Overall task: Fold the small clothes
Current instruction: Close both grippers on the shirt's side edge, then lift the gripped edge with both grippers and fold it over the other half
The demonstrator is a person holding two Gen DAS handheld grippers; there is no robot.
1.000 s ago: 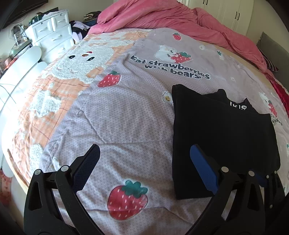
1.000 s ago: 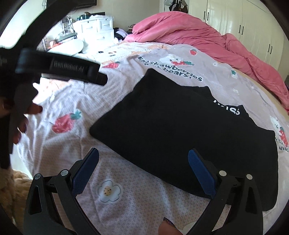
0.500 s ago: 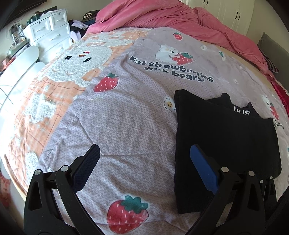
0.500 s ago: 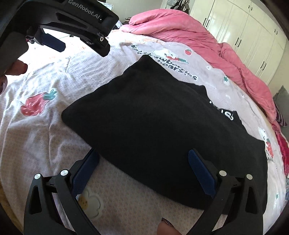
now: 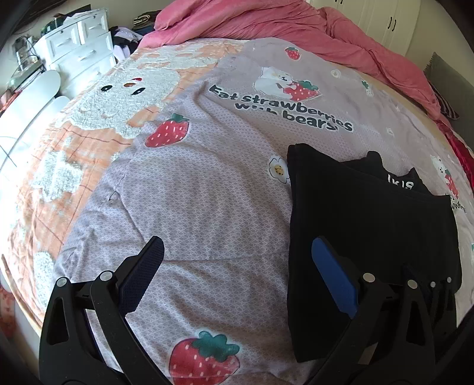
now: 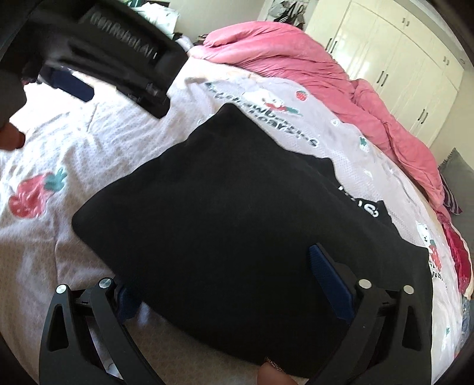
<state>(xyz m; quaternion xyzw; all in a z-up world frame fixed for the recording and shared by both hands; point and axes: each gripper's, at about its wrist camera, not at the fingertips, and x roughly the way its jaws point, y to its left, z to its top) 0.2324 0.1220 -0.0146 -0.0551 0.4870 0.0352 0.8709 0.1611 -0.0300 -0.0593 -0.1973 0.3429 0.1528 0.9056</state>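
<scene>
A black garment (image 5: 370,225) lies folded flat on the strawberry-print bedspread (image 5: 207,192), white lettering showing at its far edge. In the right wrist view the black garment (image 6: 237,207) fills the middle. My left gripper (image 5: 237,260) is open and empty, over the bedspread just left of the garment's left edge. My right gripper (image 6: 219,266) is open, low at the garment's near edge; its left finger is partly hidden under the fabric, its right finger (image 6: 328,278) lies over it. The left gripper's body (image 6: 118,59) shows at the upper left.
A pink duvet (image 5: 281,26) is heaped at the head of the bed. A white drawer unit (image 5: 80,50) stands past the bed's left side. White wardrobes (image 6: 400,59) line the far wall. A red cloth (image 6: 459,254) lies at the bed's right edge.
My right gripper has moved forward and down onto the garment's near edge. My left gripper has drifted slightly, staying open beside the garment.
</scene>
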